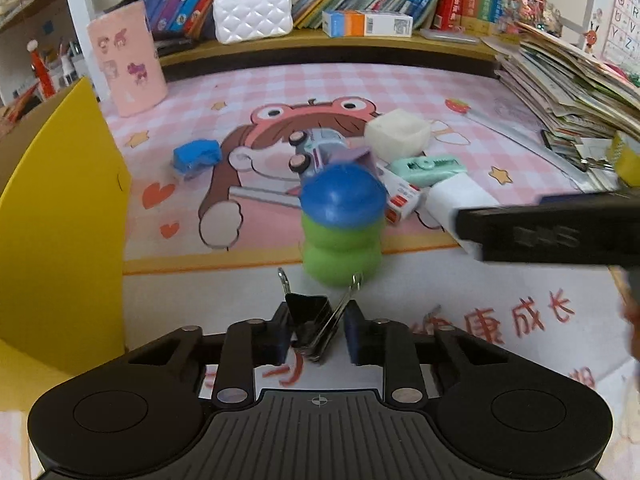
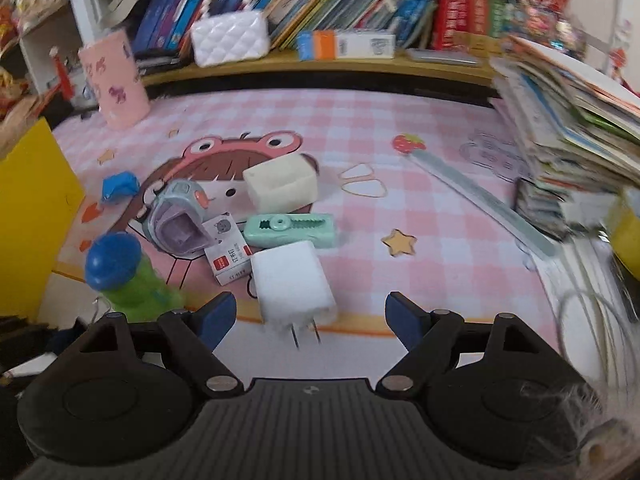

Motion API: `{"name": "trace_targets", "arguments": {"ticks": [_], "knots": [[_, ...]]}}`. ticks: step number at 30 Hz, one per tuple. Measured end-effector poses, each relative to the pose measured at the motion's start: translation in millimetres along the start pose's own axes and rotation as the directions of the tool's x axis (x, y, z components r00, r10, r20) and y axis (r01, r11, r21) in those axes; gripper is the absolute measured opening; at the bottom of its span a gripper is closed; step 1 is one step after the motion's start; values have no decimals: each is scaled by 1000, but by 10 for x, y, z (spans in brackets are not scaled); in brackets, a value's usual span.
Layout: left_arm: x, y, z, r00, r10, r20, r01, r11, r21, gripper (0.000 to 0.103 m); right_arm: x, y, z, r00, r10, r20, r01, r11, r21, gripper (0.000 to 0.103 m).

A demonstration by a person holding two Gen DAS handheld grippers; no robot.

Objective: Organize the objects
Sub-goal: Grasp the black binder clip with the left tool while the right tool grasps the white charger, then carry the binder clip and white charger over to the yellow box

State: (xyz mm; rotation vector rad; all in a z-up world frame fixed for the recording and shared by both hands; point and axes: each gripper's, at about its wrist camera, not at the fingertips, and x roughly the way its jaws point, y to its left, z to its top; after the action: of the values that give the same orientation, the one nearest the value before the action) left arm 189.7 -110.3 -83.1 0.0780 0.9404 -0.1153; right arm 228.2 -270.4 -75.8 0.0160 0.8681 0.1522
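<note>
In the left wrist view my left gripper (image 1: pixel 318 334) is shut on a black binder clip (image 1: pixel 310 320), whose wire handles stick up. Just beyond it stands a green bottle with a blue cap (image 1: pixel 340 232). My right gripper (image 2: pixel 310 320) is open. A white charger plug (image 2: pixel 292 280) lies on the mat with its prongs pointing back between the blue fingertips (image 2: pixel 218 316), and the pads do not touch it. The right gripper's black finger (image 1: pixel 560 232) enters the left wrist view from the right, over the charger (image 1: pixel 460 200).
A toy car (image 2: pixel 176 216), staples box (image 2: pixel 228 252), mint-green gadget (image 2: pixel 290 230), cream box (image 2: pixel 280 184) and blue object (image 2: pixel 120 186) lie clustered on the pink mat (image 2: pixel 440 160). A yellow box (image 1: pixel 60 220) stands left, a pink cup (image 1: pixel 126 60) behind. A ruler (image 2: pixel 480 200) and book stack (image 2: pixel 568 128) sit right.
</note>
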Motion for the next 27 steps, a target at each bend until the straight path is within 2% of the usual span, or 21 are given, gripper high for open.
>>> {"name": "trace_targets", "arguments": {"ticks": [5,9,12,16,22,27], "knots": [[-169,105,-64,1000,8,7,-8,999,-37,23,268,86,95,999,1,-34,-3,998,-64,77],[-356,229,-85,999,0,33,3,995,-100,23,330,120,112,999,13,-31,-16,994,-109,42],[-499,293,-78,998,-8,60,17,990,-140,23,292,100,102,999,20,-38,-24,994,-104,42],[-632,334,-62,996,-14,94,29,987,-160,23,144,69,55,999,17,-49,-19,999,-42,42],[-724,407,-101,993,-28,114,49,982,-185,23,-299,158,-36,997,61,-36,-60,997,42,42],[-865,536,-168,990,-17,141,48,975,-216,23,-639,338,-152,996,91,-18,-90,995,37,42]]}}
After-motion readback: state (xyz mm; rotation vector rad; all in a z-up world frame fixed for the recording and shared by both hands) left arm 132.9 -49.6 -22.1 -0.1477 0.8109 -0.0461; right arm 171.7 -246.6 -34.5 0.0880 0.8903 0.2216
